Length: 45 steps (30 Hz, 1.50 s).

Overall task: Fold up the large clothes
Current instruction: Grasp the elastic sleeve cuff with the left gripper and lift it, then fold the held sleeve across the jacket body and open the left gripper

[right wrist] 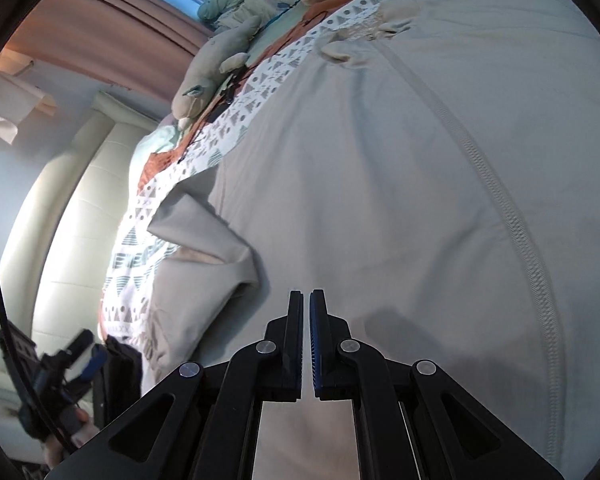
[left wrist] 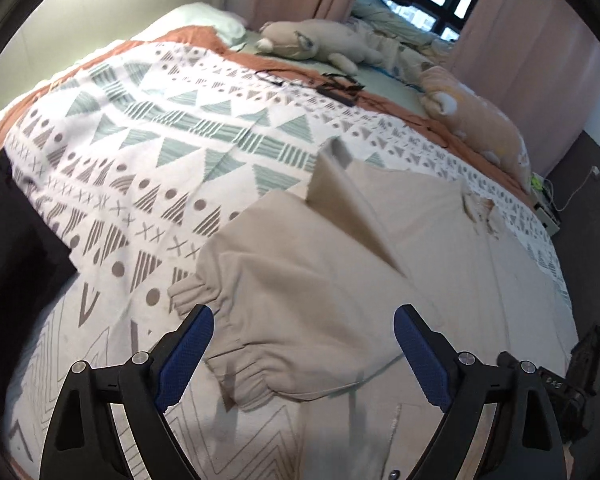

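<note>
A large beige zip-up jacket (left wrist: 400, 240) lies spread on the patterned bedspread (left wrist: 148, 144). One sleeve is folded across its body, with the elastic cuff (left wrist: 196, 296) near my left gripper (left wrist: 304, 320). That gripper is open and empty, its blue pads either side of the sleeve, just above it. In the right wrist view the jacket (right wrist: 380, 180) fills the frame, its zipper (right wrist: 512, 220) running down the right. My right gripper (right wrist: 306, 300) is shut with nothing between its jaws, hovering close over the jacket's body.
A grey plush toy (left wrist: 320, 42) and an orange plush toy (left wrist: 476, 116) lie at the far side of the bed, with black cables (left wrist: 336, 86) near them. Pink curtains (left wrist: 540, 40) hang behind. The left gripper shows in the right wrist view (right wrist: 60, 372), low left.
</note>
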Available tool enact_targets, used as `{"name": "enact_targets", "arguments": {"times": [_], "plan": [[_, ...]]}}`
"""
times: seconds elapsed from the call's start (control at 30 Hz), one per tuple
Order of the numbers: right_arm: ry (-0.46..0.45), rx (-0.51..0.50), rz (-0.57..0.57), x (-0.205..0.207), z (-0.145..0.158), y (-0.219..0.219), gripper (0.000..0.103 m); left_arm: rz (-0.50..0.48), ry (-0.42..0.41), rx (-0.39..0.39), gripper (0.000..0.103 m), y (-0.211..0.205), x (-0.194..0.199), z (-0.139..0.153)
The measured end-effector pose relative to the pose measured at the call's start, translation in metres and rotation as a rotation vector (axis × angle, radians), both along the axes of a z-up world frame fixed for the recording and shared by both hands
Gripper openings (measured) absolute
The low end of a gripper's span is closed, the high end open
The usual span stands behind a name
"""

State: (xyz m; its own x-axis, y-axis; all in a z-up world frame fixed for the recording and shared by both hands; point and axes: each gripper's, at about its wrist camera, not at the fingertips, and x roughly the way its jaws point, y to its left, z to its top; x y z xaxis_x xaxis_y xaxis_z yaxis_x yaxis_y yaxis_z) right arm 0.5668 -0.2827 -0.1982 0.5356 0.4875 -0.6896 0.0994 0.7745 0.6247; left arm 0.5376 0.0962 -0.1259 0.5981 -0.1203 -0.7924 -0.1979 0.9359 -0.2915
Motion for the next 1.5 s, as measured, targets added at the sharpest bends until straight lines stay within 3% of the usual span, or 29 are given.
{"name": "enact_targets", "arguments": {"times": [0.17, 0.23, 0.3, 0.37, 0.4, 0.6, 0.87, 1.0, 1.23, 1.5], "plan": [[0.016, -0.035, 0.002, 0.014, -0.003, 0.000, 0.006, 0.075, 0.138, 0.002, 0.085, 0.020, 0.011, -0.057], [0.025, -0.039, 0.011, 0.020, -0.003, 0.005, 0.011, 0.083, 0.193, 0.002, 0.068, 0.020, 0.015, -0.077], [0.027, -0.026, 0.028, 0.023, -0.003, 0.008, 0.038, 0.096, 0.205, 0.023, 0.053, 0.017, 0.018, -0.087], [0.012, -0.024, 0.041, 0.024, 0.001, 0.011, 0.046, 0.097, 0.188, 0.071, 0.038, 0.013, 0.020, -0.081], [0.005, -0.031, 0.046, 0.024, 0.004, 0.013, 0.046, 0.089, 0.189, 0.064, 0.036, 0.011, 0.022, -0.077], [-0.011, -0.027, 0.004, 0.016, 0.010, 0.001, 0.046, 0.051, 0.071, 0.190, 0.034, -0.009, 0.026, -0.009], [-0.034, 0.006, -0.039, 0.009, 0.016, -0.017, 0.046, -0.032, -0.107, 0.248, 0.033, -0.064, 0.028, 0.107], [-0.068, 0.047, -0.115, 0.001, 0.023, -0.039, 0.046, -0.086, -0.171, 0.281, 0.033, -0.098, 0.026, 0.145], [-0.115, 0.136, -0.215, -0.011, 0.035, -0.082, 0.047, -0.201, -0.245, 0.298, 0.033, -0.162, 0.021, 0.179], [-0.129, 0.181, -0.336, -0.021, 0.036, -0.121, 0.047, -0.309, -0.289, 0.242, 0.033, -0.232, 0.028, 0.186]]}}
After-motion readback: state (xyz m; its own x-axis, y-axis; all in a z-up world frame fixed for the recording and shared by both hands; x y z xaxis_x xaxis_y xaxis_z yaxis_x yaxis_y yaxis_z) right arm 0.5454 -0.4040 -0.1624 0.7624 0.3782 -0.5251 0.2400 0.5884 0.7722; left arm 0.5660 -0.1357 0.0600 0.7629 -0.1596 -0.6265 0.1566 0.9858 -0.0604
